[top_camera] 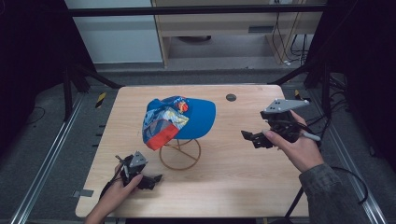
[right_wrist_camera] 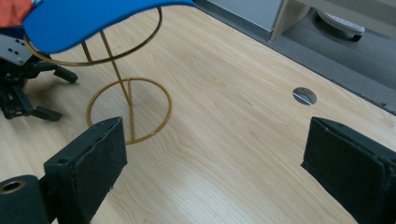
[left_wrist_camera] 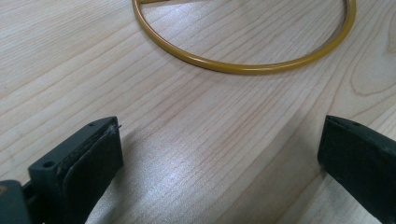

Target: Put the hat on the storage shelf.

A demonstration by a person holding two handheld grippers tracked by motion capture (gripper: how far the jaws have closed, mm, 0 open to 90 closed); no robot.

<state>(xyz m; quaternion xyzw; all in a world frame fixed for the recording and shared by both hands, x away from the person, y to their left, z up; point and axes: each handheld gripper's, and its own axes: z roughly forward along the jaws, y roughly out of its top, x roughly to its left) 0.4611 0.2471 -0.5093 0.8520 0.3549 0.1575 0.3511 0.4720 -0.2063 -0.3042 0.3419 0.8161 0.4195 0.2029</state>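
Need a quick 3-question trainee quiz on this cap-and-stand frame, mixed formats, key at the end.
1. True or false: the blue cap lies flat on the table.
2. Which gripper is nearer the stand's base ring? A) left gripper B) right gripper
3. Fill in: both grippers' jaws stand ____.

Key
1. False: it sits on the gold wire stand, above the tabletop.
2. A: the ring lies just ahead of its jaws in the left gripper view.
3. Open, with nothing between them.
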